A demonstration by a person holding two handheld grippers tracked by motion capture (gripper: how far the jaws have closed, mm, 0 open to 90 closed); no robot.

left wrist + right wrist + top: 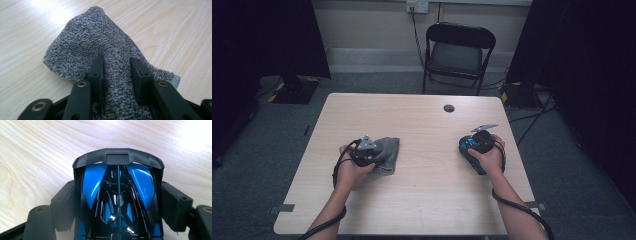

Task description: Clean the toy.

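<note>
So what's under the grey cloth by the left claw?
Around the grey cloth bare wooden table shows. The left claw has a ridge of it between its jaws, humping it up. Whatever lies beneath the folds is covered, so I can't tell if anything is there.

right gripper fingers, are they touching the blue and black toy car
Touching. The right gripper view shows the right gripper with its fingers pressed flat against both sides of the blue and black toy car, no gap on either side.
</note>
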